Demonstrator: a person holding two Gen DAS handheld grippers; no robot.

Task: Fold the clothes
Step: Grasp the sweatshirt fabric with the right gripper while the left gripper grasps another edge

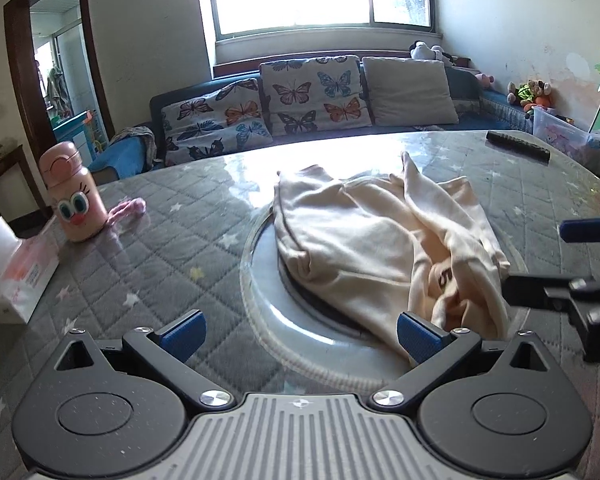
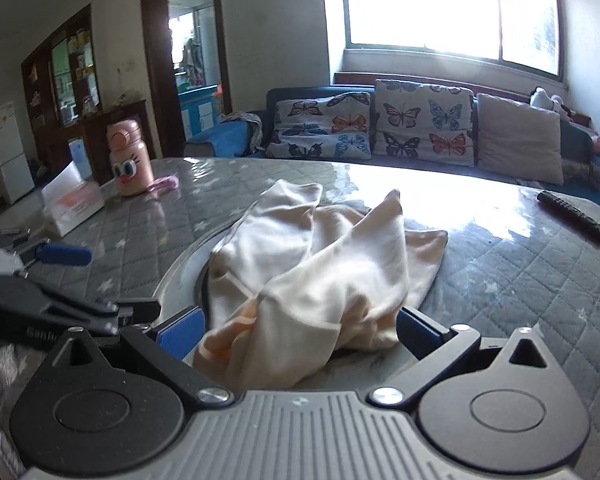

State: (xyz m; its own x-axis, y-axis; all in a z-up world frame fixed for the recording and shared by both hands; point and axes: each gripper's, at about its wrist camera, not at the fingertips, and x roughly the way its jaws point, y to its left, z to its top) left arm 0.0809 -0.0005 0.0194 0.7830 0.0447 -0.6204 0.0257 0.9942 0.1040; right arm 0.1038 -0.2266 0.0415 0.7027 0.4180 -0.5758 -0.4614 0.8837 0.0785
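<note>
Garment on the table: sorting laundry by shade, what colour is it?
Cream garment, plain apart from a small dark print; left wrist view shows it best.

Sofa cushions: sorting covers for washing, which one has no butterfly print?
The plain beige cushion, rightmost of three; the two cushions beside it carry butterflies.

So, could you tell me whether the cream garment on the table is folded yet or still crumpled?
Crumpled, not folded. The cream garment lies in a loose, wrinkled heap with uneven overlapping layers and one corner poking up; no flat, squared edges show.

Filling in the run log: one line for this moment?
phase: pre-grasp | left tongs: open, empty | right tongs: open, empty | cream garment: crumpled, unfolded, on table
</note>
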